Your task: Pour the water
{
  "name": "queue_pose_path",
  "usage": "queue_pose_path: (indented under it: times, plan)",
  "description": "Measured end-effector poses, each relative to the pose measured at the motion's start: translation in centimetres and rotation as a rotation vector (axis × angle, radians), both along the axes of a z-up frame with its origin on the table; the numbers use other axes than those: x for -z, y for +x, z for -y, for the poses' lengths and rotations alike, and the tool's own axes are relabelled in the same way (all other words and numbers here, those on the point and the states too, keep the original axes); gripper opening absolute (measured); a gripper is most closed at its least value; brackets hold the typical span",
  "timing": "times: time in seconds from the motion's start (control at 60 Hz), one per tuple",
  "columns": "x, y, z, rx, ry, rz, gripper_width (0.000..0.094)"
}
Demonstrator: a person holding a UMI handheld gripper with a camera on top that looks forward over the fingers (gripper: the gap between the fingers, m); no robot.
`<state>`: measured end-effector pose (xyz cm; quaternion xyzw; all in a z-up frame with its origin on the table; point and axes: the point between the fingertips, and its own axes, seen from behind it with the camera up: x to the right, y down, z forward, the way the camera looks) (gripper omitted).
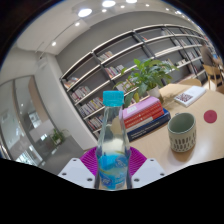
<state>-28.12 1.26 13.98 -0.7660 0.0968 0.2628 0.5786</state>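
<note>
Bookshelves (120, 70) fill the back wall; not relevant to the job, just background.

Tabletop (195, 135) is light wood and runs off ahead and to the right. I can't tell whether the bottle's base is on it or lifted off; the bottom is hidden behind the gripper.

Potted plant (148, 72) sits toward the far edge, well behind the working zone, so out of the pour path.

Stack of books (145, 114) is mid-table, between the plant and me, just behind the bottle. An open book (190, 96) lies further back toward the far right corner.

Water bottle (113, 140), blue cap still on, upright, looks mostly full. It sits between the fingers of my hand-held gripper (113, 165), magenta pads (92, 160) hugging both sides, so I read it as pinched on the lower body. Low grip makes sense: leaves the neck free to tip.

Cup (182, 132), green-grey, ribbed, stands to the right of the bottle, near but apart, mouth up — the likely target. Small red disc (210, 116) lies beyond it.

My read: the cap has to come off before any pour, then tilt right toward the cup.
</note>
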Motion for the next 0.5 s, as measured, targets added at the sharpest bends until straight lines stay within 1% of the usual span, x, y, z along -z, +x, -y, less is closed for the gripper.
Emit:
queue_pose_path:
  times: [0.1, 0.133, 0.15, 0.267, 0.3, 0.333, 0.5]
  plan:
    - [-1.9, 0.8, -2.7, 0.036, -0.052, -0.240, 0.0361]
    - [-2.2, 1.2, -3.4, 0.046, -0.083, -0.331, 0.0359]
    - [-3.1, 1.2, -3.1, 0.057, -0.104, -0.373, 0.0359]
    - [-3.7, 3.5, -5.2, 0.119, -0.158, -0.653, 0.0361]
    - [-4.6, 4.0, -5.0, 0.130, -0.189, -0.728, 0.0361]
    - [-3.8, 4.2, -6.4, 0.144, -0.202, -0.796, 0.0361]
    - [-3.5, 6.1, -8.1, 0.212, -0.281, -1.117, 0.0361]
